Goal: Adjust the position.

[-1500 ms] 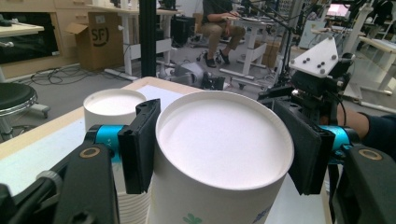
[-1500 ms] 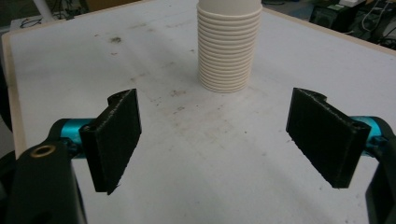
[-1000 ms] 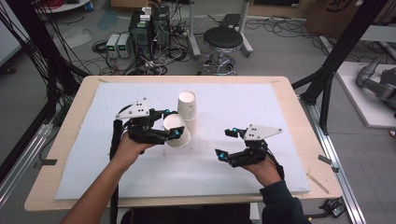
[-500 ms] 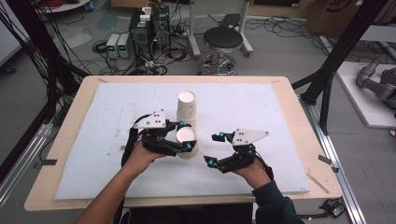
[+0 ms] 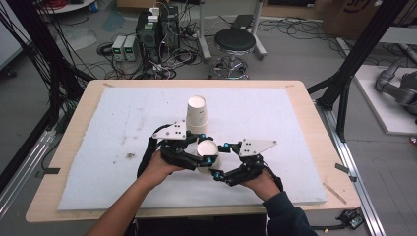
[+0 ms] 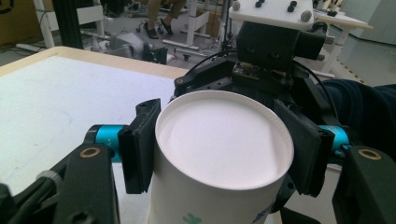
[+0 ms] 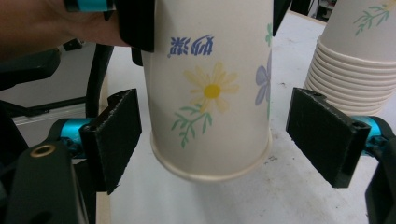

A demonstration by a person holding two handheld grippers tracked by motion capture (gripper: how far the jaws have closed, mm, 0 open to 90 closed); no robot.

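Printed on the paper cup [image 7: 210, 88]: a yellow daisy with green leaves, a purple flower beside it, and blue characters seen upside down, too stylised to read. Clamped upside down in the left gripper [image 6: 224, 154], pads pressed on both sides near the closed white base, which faces up in the left gripper view. Raised off the white mat [image 5: 98, 162], open rim hanging clear of it in the right gripper view. Right gripper [image 7: 229, 140] spread wide, one pad on each side of the rim, neither touching. Just behind, a stack of upturned cups [image 5: 197, 114] standing on the mat, same leaf print, cut off at the frame edge in the right gripper view. Cup's lower half hidden in the left gripper view; from above, mostly covered by both grippers.
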